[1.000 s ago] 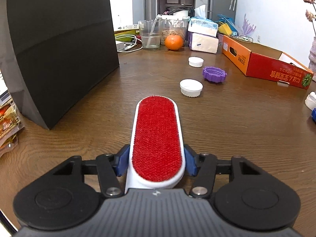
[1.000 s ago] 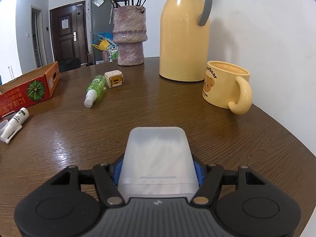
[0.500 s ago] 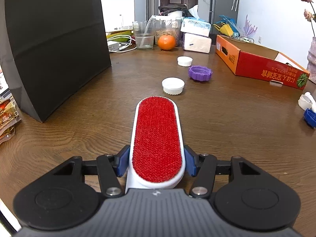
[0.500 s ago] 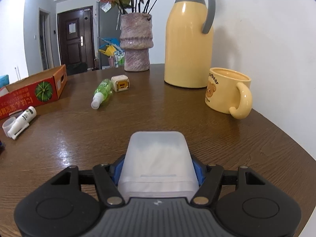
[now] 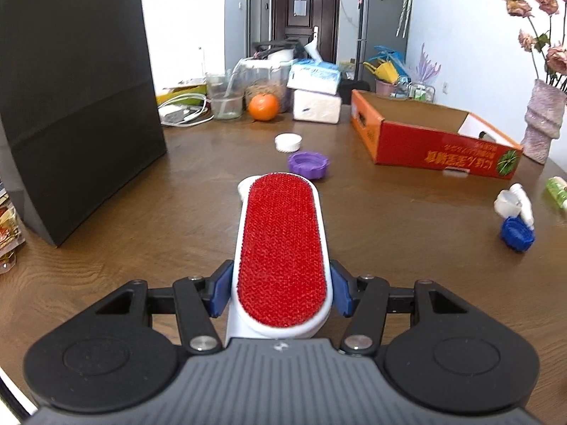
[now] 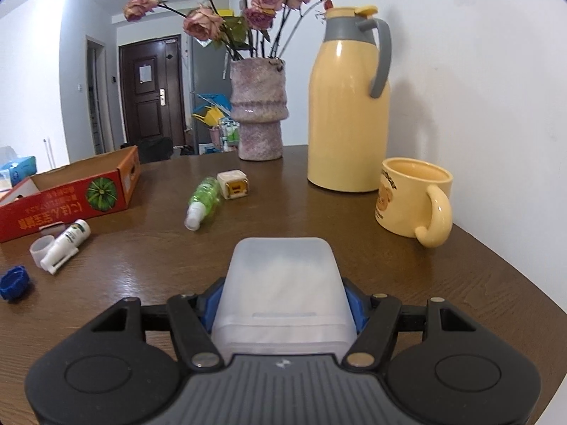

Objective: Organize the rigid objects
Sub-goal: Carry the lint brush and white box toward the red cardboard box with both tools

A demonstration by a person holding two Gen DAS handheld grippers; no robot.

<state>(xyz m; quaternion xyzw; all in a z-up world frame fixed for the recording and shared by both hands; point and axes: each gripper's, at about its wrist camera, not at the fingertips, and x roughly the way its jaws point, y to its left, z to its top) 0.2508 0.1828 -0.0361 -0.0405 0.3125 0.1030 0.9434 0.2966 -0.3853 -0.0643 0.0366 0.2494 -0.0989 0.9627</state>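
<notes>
We are holding a lint brush (image 5: 281, 251) with a red bristle face in the left gripper (image 5: 281, 292), whose blue pads are pressing on the two sides of its white body near the lower end. Its long axis is running straight away from the camera along the gripper's fingers, the rounded far tip is pointing toward the purple cap (image 5: 307, 165) on the wooden table (image 5: 389, 219), and the red face is turned upward. The brush is hanging above the table, not touching it. A white edge is peeking out just behind the tip on the left; we cannot tell what it is.

In the right gripper (image 6: 283, 306) we are clamping a translucent white box (image 6: 283, 290), its pads pressing on the two sides. The box is reaching forward along the fingers, its rounded far edge facing the yellow thermos (image 6: 345, 106) and the vase (image 6: 258, 109) at the back.

Beyond the purple cap a white cap (image 5: 288, 142) is lying, and farther back an orange (image 5: 263, 107). A black paper bag (image 5: 78, 88) is standing on the left, and an open red carton (image 5: 436, 141) on the right. Near the right edge a blue cap (image 5: 517, 234) is touching a small white bottle (image 5: 515, 202). In the right wrist view a green spray bottle (image 6: 205, 200) is lying on its side just beside a small cream cube (image 6: 233, 185), and a yellow mug (image 6: 413, 200) is standing near the thermos.
</notes>
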